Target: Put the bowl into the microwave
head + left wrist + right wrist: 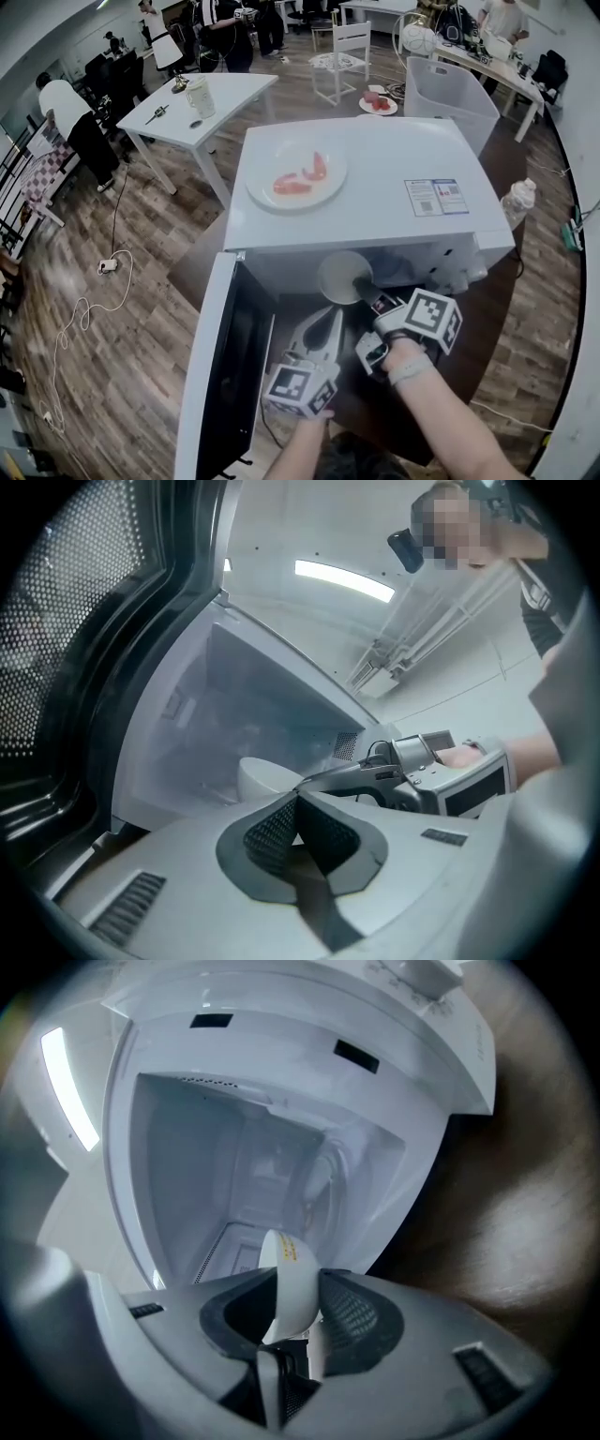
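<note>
- left hand-held gripper (298, 803): clenched, empty, beside the open door (202, 375).
- right hand-held gripper (292, 1283): grasping the bowl (286, 1258) by its rim, at the microwave (375, 178) mouth.
- risk: the thin rim grip may slip, and the bowl could tip or strike the cavity frame.

Right claw (298, 1290) clamps bowl (286, 1258) rim, facing open microwave (187, 1157) cavity.

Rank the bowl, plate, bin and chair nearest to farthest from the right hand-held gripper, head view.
1. Bowl: in its jaws.
2. Plate: on the microwave top.
3. Bin: behind the microwave, right.
4. Chair: farthest back.
</note>
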A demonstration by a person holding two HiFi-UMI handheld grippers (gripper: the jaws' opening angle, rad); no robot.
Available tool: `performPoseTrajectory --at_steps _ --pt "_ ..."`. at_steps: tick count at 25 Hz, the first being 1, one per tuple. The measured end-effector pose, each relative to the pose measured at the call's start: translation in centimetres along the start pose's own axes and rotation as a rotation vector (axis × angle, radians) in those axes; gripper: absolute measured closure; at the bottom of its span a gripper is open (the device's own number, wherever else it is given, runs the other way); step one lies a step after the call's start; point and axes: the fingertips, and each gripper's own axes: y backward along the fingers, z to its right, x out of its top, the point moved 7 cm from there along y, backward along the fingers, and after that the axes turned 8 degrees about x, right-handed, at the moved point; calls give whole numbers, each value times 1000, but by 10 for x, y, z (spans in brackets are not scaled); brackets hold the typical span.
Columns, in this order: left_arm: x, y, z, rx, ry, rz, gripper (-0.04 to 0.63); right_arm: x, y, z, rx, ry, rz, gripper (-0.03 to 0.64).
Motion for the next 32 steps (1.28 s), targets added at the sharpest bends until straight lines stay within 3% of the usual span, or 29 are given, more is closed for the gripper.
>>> performPoseTrajectory --at_steps 16,23,26,32 --pt "11 -19 -7 9 33 -56 594 12 -16 -10 -12 54 -22 459" --pt "13 -23 -10 7 49 -58 594 11 -15 -15 4 195 -87 414" --pt "13 -25 -12 8 65 -60 594 11 -13 -18 20 288 -139 383" --pt "14 -31 -13 11 71 -70 594 9 -7 -28 35 508 -226 382"
